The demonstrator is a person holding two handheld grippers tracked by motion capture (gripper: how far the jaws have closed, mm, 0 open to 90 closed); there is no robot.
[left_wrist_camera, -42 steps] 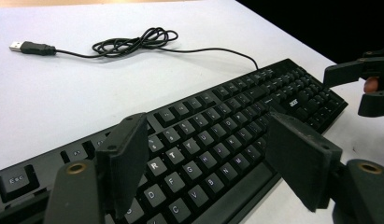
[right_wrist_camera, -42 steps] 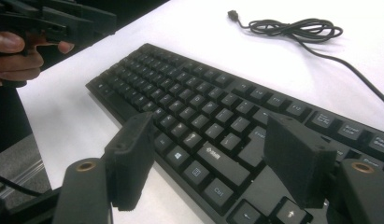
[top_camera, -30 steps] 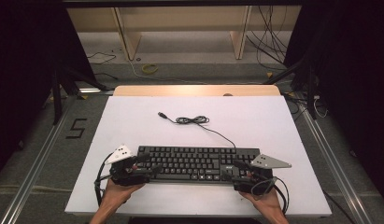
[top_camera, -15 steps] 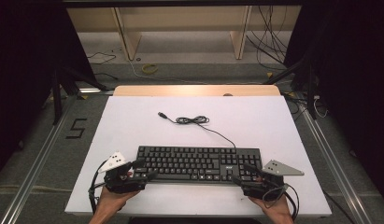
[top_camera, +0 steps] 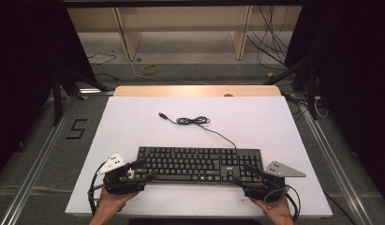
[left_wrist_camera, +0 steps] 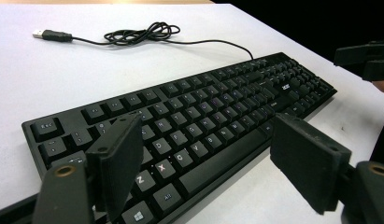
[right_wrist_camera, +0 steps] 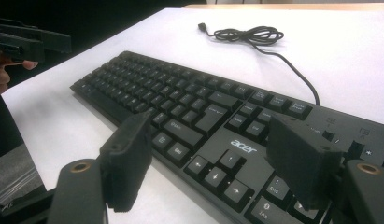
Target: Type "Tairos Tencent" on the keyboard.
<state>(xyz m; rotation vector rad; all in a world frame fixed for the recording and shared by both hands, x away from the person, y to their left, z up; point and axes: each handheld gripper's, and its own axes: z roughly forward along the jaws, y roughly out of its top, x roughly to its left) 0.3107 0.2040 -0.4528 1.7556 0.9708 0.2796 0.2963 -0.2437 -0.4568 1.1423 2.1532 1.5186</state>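
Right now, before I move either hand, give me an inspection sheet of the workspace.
Surface: white table, flat, wooden strip along its far edge.
Job's things: black keyboard lying flat near the front edge, keys up.
Clutter: nothing seen on the table.
Grippers: left gripper open at the keyboard's left end; right gripper open at its right end; neither is closed on it.
Cables: keyboard cable loosely bundled behind the keyboard, USB plug lying free; a cable trails from each gripper.
Surroundings: grey floor, wooden shelving legs beyond the table, loose wires on the floor, dark curtains at both sides.
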